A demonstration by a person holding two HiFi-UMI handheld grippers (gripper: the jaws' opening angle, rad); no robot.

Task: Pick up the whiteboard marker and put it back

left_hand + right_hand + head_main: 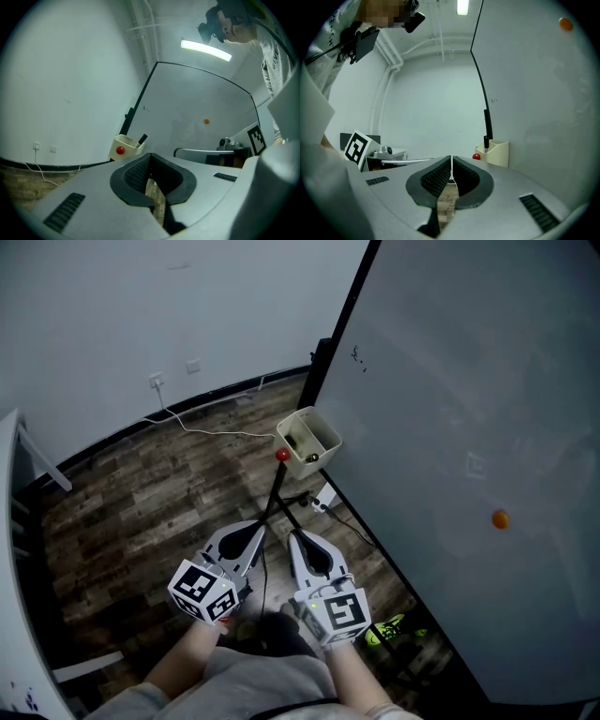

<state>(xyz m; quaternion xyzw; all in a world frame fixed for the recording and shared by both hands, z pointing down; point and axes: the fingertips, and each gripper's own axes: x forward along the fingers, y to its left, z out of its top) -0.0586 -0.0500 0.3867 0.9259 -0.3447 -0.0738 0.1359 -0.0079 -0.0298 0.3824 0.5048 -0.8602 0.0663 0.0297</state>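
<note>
Both tongs sit low in the head view, jaws pressed together and gripping nothing: left gripper [255,529] just left of centre, right gripper [298,540] close beside it. Above them, mid-frame, a cream holder [323,439] hangs at the edge of the whiteboard [469,409]. The whiteboard marker [142,138] stands in it, seemingly cap up.

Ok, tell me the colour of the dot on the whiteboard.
Orange dot; clearest in the head view.
</note>
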